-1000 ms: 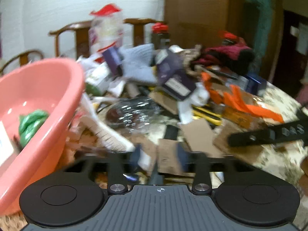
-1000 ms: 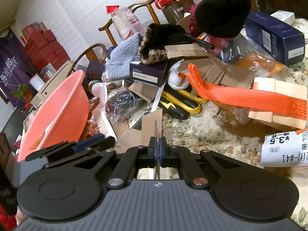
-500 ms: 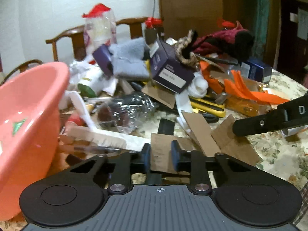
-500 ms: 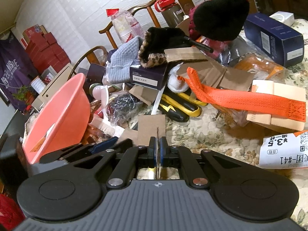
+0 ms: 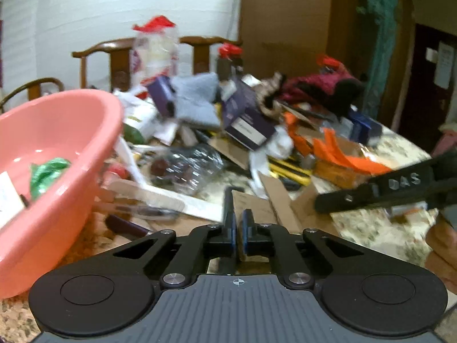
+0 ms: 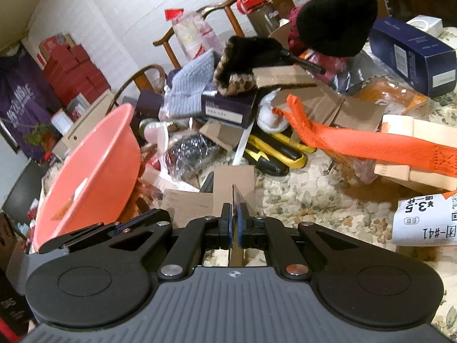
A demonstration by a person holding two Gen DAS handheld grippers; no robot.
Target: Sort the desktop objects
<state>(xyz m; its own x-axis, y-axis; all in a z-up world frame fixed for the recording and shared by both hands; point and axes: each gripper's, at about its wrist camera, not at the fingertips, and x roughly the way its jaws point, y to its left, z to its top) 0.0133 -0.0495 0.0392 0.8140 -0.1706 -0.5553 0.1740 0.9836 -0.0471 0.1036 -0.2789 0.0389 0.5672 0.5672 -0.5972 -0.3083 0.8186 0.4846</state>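
The left gripper (image 5: 239,230) had just pinched a cardboard piece (image 5: 251,205) beside the pink basin (image 5: 94,131); the right gripper (image 6: 234,225), likewise clamping cardboard, should lift steadily, avoiding snags.

My two wrist views sit low beside the pink basin (image 5: 85,143) (image 6: 94,171), facing the clutter beyond it, both sharing it.

Left gripper (image 5: 239,234) jaws just closed — right gripper (image 6: 234,225) clamped, both angled down
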